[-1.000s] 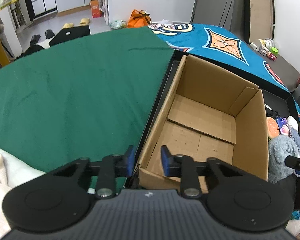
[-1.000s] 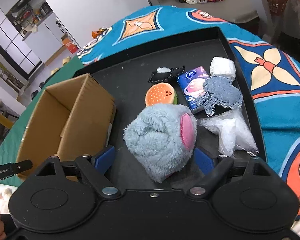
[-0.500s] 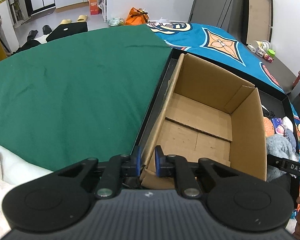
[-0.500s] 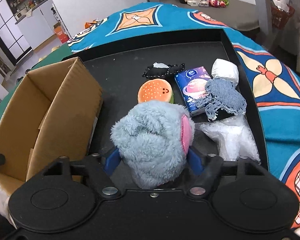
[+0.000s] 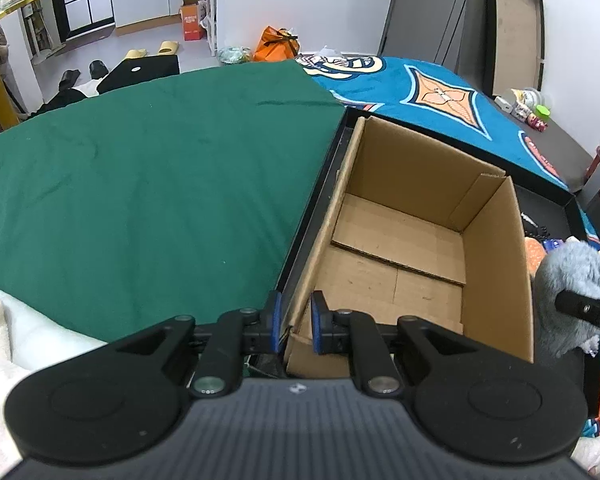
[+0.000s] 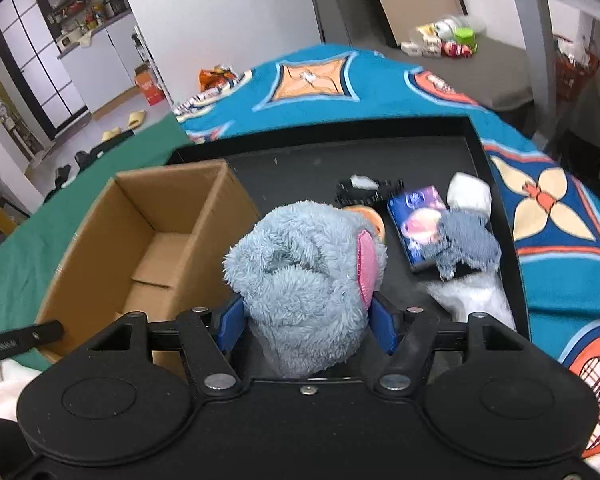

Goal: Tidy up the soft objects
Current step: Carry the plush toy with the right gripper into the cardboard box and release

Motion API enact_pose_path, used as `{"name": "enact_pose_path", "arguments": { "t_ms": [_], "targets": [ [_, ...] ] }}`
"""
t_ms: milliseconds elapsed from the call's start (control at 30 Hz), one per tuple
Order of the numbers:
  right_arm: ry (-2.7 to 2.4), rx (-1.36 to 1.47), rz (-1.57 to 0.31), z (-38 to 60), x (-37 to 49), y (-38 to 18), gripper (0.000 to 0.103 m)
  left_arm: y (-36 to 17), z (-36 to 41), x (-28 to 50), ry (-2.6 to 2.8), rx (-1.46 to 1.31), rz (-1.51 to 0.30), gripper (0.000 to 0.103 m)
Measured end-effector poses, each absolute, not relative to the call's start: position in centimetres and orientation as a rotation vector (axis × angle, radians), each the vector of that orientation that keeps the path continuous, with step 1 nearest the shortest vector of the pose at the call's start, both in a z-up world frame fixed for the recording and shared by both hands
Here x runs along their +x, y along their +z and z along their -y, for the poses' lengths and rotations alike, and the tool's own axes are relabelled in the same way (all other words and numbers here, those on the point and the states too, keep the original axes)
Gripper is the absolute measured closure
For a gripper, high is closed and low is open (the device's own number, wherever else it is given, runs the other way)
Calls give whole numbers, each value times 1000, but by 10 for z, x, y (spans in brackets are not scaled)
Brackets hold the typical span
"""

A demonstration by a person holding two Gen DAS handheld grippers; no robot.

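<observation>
An open, empty cardboard box (image 5: 412, 240) (image 6: 148, 240) stands in the left part of a black tray (image 6: 300, 160). My left gripper (image 5: 296, 320) is shut on the box's near wall at its front left corner. My right gripper (image 6: 304, 324) is shut on a fluffy grey-blue plush toy (image 6: 304, 276) with a pink patch and holds it off the tray, right of the box; the same plush toy (image 5: 572, 276) shows at the right edge of the left wrist view.
On the tray right of the plush lie an orange burger toy (image 6: 374, 220), a black lace piece (image 6: 368, 192), a blue tissue pack (image 6: 416, 224), a grey knitted cloth (image 6: 468, 244), a white roll (image 6: 470, 194) and a white padded bag (image 6: 476, 300). Green cloth (image 5: 140, 184) covers the left.
My left gripper closed onto the box wall. My right gripper closed on the plush toy and lifted it up and toward the box.
</observation>
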State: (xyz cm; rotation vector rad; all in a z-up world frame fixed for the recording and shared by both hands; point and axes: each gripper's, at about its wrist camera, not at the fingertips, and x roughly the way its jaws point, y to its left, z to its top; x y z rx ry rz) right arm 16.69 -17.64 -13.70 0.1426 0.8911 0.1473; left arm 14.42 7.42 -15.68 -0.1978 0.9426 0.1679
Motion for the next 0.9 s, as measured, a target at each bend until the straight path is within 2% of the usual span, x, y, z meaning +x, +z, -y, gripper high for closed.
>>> {"name": "enact_pose_path", "arguments": {
  "t_ms": [467,900],
  "targets": [
    [210,111,-797,139,158,-90,41,-159,-82,139,138,-256,-930,90],
    [297,121,-809,99,155,-92,39,-158,-88,136,112,-284,-914,90]
  ]
}}
